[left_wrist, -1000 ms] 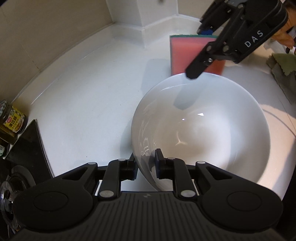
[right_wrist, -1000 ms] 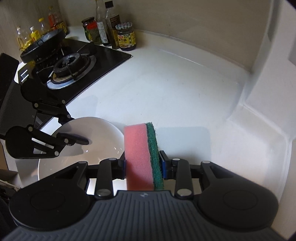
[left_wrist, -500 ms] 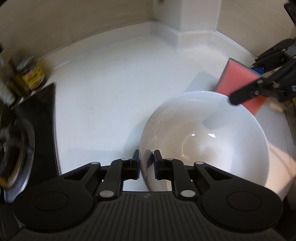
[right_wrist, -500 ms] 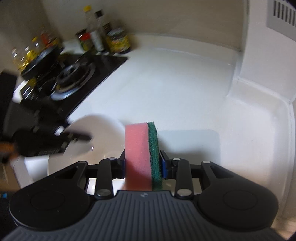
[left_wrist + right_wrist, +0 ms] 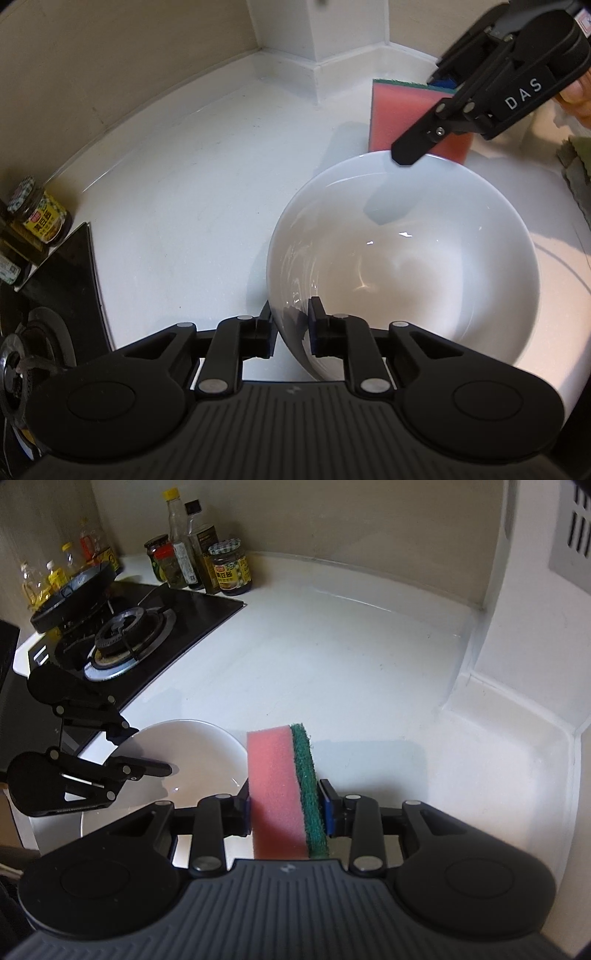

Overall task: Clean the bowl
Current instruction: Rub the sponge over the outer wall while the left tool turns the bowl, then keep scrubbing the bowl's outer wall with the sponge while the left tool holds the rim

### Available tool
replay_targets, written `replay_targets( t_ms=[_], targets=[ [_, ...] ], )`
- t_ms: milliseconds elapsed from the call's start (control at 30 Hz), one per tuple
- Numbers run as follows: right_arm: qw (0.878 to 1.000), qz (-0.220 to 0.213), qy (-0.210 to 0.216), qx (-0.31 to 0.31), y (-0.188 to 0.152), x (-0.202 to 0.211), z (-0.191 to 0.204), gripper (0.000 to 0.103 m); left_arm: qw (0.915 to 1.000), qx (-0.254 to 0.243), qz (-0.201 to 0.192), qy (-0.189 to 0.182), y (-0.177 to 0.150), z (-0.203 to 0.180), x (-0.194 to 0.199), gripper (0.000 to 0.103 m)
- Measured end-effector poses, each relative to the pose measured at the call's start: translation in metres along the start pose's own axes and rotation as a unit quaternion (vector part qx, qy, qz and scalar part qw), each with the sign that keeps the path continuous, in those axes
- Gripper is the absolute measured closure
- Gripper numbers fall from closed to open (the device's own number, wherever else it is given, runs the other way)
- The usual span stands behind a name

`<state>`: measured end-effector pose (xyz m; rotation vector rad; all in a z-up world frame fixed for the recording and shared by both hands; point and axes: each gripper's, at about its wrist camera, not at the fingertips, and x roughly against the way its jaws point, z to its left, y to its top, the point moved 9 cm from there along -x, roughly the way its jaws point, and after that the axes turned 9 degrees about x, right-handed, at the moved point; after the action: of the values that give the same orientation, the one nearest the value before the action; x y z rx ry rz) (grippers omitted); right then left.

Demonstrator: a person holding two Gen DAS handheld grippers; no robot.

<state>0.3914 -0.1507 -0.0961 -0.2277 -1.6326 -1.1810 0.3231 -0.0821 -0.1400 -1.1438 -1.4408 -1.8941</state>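
Bowl (image 5: 402,266), white, on bench (image 5: 184,192): rim between the opening fingers of the left tool (image 5: 291,326). Sponge (image 5: 282,794), pink and green: clamped in right tool (image 5: 284,806), swung back above bowl's far rim, wiping not yet begun

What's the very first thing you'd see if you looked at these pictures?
The pink-and-green sponge, squeezed upright in the right gripper just past the bowl's far rim. Next, the big white bowl on the white counter, its near rim between the left gripper's opening jaws.
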Motion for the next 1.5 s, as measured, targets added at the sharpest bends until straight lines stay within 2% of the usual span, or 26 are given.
replay_targets(
  t_ms=[100,300,433,567,733,800,967,1067,1167,1233,1333,1400,1500],
  targets=[
    [1.000,-0.006,-0.003,-0.006,-0.002,0.000,0.000,0.073,1.0000,0.001,0.002,0.007,0.000,0.000,0.000,0.084],
    [0.999,-0.020,-0.010,-0.023,-0.008,0.004,0.005,0.073,0.9969,0.070,0.006,0.036,-0.009,0.005,0.016,0.080],
    [0.998,-0.023,-0.013,-0.054,-0.018,0.012,0.008,0.073,0.9928,0.115,-0.001,0.036,-0.015,0.007,0.020,0.089],
    [0.998,-0.005,0.004,-0.055,-0.029,0.019,0.012,0.073,0.9965,0.079,-0.006,0.024,-0.005,0.011,0.013,0.089],
    [0.999,0.009,0.021,-0.031,-0.022,0.017,-0.003,0.073,0.9997,-0.022,-0.007,-0.010,0.000,0.003,0.010,0.087],
    [1.000,0.008,0.017,-0.023,-0.014,0.012,-0.008,0.073,0.9989,-0.045,-0.005,-0.007,0.003,0.002,0.008,0.086],
    [1.000,0.006,0.006,0.006,0.003,0.001,-0.006,0.073,0.9976,-0.067,-0.005,-0.016,0.009,0.004,0.004,0.086],
    [1.000,0.003,0.004,-0.003,0.004,0.000,-0.007,0.073,0.9992,-0.037,-0.005,-0.013,0.008,0.007,0.006,0.086],
    [1.000,-0.007,0.008,-0.024,0.001,0.001,-0.007,0.073,0.9993,0.038,-0.007,0.004,0.002,0.011,0.010,0.085],
    [0.999,-0.020,0.011,-0.045,-0.005,0.004,-0.007,0.073,0.9956,0.092,-0.002,0.014,-0.003,0.014,0.012,0.085],
    [0.997,-0.034,0.007,-0.068,-0.010,0.008,-0.006,0.073,0.9852,0.169,0.001,0.029,-0.011,0.016,0.017,0.085],
    [0.996,-0.040,0.001,-0.074,-0.013,0.010,-0.003,0.073,0.9835,0.176,0.005,0.039,-0.014,0.014,0.016,0.085],
    [0.996,-0.045,-0.003,-0.081,-0.018,0.013,-0.001,0.073,0.9858,0.161,0.017,0.044,-0.015,0.012,0.005,0.086]
  ],
)
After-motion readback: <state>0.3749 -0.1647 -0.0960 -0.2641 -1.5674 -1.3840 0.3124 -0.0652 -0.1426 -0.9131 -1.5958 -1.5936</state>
